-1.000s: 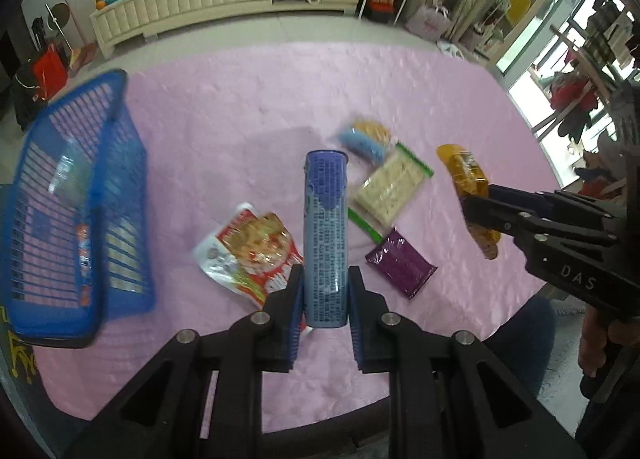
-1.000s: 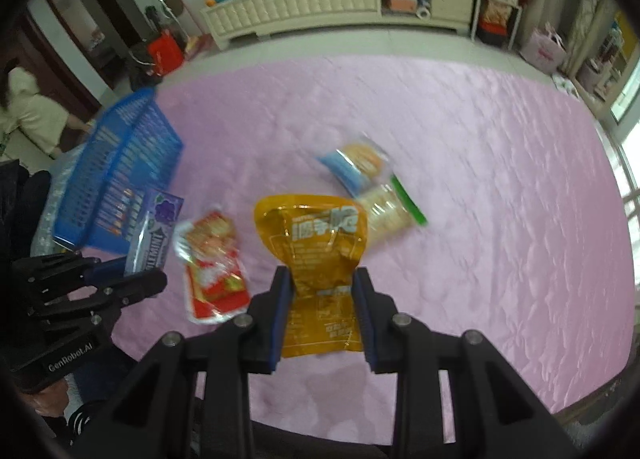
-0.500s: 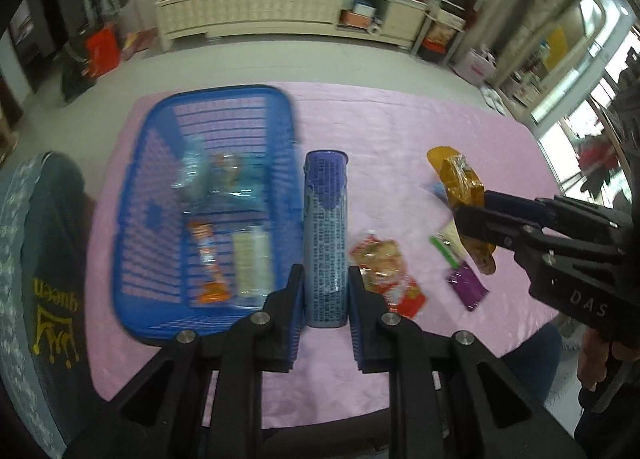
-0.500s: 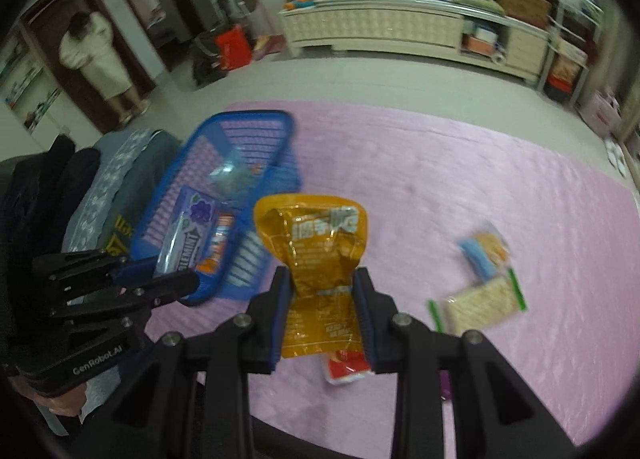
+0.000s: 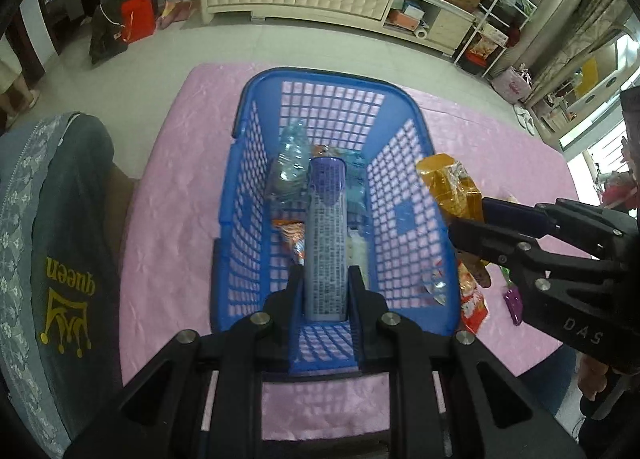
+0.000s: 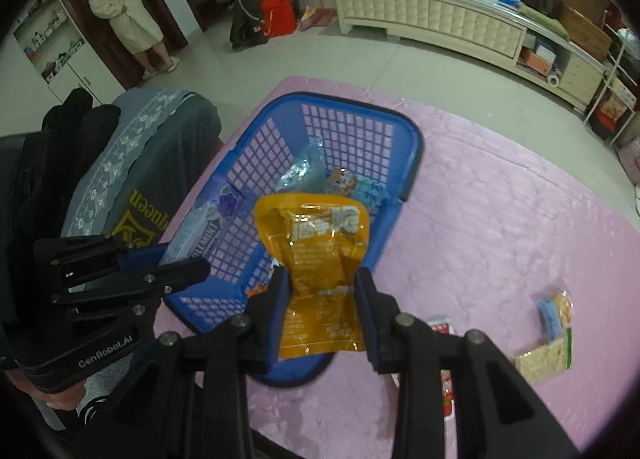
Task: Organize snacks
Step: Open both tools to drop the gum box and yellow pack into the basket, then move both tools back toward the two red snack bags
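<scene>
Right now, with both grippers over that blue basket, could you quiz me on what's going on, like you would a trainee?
1. True or false: the left gripper holds a long purple-blue pack above the blue basket.
2. Multiple choice: what is between the right gripper's fingers? A) a red pouch B) an orange pouch C) a cracker pack
3. Fill in: a cracker pack with a green edge lies on the ______ cloth, outside the basket.

Key: 1 true; 2 B; 3 pink.
</scene>
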Tool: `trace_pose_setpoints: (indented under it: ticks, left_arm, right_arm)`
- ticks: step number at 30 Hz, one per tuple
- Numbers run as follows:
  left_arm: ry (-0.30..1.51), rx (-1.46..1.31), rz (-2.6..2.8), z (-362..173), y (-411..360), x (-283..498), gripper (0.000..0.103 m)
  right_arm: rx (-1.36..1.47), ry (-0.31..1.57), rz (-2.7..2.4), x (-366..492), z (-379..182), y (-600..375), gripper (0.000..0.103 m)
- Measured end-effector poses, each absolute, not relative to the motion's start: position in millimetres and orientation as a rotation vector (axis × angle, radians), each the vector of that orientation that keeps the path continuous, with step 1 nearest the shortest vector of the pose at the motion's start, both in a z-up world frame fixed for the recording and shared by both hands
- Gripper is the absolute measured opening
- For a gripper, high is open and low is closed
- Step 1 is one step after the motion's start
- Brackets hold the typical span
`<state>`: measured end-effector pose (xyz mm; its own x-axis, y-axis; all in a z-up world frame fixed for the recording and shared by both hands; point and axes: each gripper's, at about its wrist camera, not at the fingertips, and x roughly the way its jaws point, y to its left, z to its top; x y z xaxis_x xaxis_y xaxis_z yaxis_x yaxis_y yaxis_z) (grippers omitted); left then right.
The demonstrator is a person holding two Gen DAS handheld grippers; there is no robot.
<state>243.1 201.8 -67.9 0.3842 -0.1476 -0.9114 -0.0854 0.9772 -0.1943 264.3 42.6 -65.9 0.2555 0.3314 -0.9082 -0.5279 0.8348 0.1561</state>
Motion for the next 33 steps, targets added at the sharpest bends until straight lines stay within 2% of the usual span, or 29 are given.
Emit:
trace_pose_setpoints:
  ticks: [9, 15, 17, 18, 20, 24, 33]
  left_arm:
    - [1.22, -0.219, -0.071, -90, 208, 266, 0.018]
    - [1.239, -0.199, -0.079, -95, 207, 273, 0.018]
    - [1.221, -0.214, -0.073, -93, 210, 273, 0.023]
    - [1.216, -0.233, -0.077, -92, 212, 272, 0.035]
    - [1.21, -0.244, -0.077, -91, 214, 271, 0.042]
    - [1.206, -0.205, -0.064, -85, 209, 262, 0.048]
    - [1.173, -0.16, -0.07, -67, 179, 244, 0.056]
  right_arm:
    - [-0.236, 1.236, 0.561, 279, -88, 61, 0.04]
    - [-0.255, 1.235, 0.544, 282, -89, 66, 0.044]
    - [-0.259, 1.244, 0.534, 284, -89, 67, 0.05]
    - [-0.263, 1.246, 0.524, 285, -90, 66, 0.056]
    - [-0.263, 1.244, 0.501, 287, -90, 63, 0.063]
    - [-0.26, 1.233, 0.475, 284, -87, 51, 0.076]
    - [-0.295, 1.188, 0.448, 260, -64, 16, 0.078]
